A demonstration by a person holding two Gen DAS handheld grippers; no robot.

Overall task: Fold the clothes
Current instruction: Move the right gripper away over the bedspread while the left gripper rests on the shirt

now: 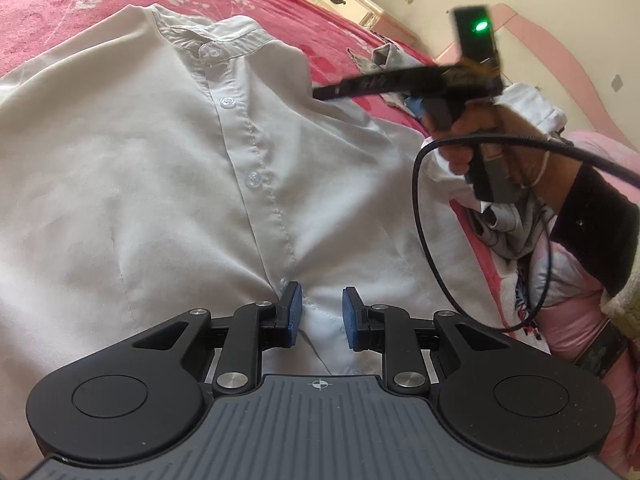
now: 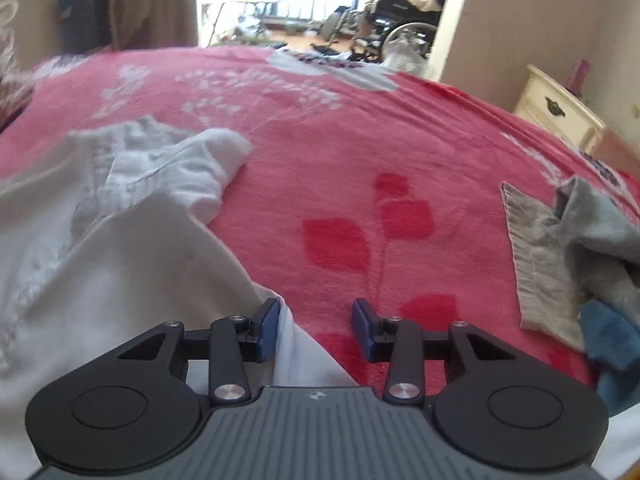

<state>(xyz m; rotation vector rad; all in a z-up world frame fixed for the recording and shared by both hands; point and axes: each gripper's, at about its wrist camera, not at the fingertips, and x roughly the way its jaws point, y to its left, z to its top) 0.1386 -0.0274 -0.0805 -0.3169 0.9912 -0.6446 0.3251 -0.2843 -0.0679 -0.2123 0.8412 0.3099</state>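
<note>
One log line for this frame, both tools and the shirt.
stage: pre-fold | shirt: flat on blanket | left tool: open, over hem | right tool: open, at shirt edge

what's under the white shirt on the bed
The white shirt lies spread, buttons up, on a pink flowered blanket, which shows around its collar and side. Whatever lies directly beneath the shirt is covered and cannot be seen.

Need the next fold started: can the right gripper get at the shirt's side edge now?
Probably yes: the right gripper is open, the white shirt edge lies by its left pad, nothing blocking.
</note>
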